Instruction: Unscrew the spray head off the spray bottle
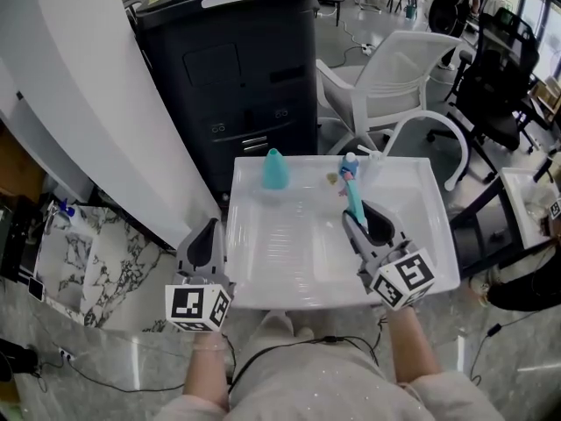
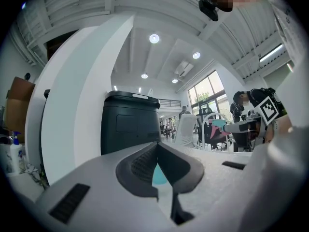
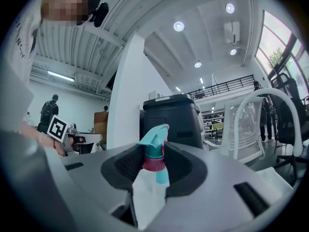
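Observation:
A spray bottle with a teal head, a magenta collar and a clear body lies along my right gripper, head pointing away over the white tray table. In the right gripper view the bottle sits between the dark pads, and the right gripper is shut on it near the collar. My left gripper hangs at the tray's left edge, shut and holding nothing. In the left gripper view the left gripper has its jaws together. A teal cone-shaped object stands at the tray's far side, apart from both grippers.
A tall dark grey bin stands just behind the tray, with a white pillar to its left. A white chair is at the back right, and black office chairs stand further right. A small clear item rests at the tray's far edge.

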Available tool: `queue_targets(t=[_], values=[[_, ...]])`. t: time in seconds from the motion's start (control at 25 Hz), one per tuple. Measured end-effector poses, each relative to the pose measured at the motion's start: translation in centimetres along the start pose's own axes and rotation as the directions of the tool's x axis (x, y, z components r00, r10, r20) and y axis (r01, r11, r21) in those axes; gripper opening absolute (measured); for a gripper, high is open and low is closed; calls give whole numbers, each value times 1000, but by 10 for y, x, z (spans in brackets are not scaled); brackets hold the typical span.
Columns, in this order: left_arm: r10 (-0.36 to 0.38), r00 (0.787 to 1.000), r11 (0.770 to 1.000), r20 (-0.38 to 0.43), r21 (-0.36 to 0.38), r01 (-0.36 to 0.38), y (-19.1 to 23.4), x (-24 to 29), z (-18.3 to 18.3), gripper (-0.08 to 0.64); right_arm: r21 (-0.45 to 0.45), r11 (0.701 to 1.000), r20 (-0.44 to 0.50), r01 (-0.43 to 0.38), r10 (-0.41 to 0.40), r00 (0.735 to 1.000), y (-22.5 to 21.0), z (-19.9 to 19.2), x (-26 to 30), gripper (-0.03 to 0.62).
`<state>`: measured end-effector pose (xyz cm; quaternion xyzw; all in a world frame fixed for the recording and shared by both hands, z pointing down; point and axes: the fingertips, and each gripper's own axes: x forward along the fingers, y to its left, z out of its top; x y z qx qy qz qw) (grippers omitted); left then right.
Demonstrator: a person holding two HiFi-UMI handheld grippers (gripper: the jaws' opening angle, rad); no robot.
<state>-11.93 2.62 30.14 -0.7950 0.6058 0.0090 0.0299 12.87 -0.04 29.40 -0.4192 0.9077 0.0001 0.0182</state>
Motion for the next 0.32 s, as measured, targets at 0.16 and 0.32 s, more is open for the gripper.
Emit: queue_targets(t=[0.16,0.32], values=[[4,1000,1000,4,0,-4,1,1,1,5,6,1000,3,-4,4,1000,0,-1,2,132],[7,1000,1000,9,4,-7,0,3,2,5,10,1000,7,-9,9,1000,-1,-2,4,133]])
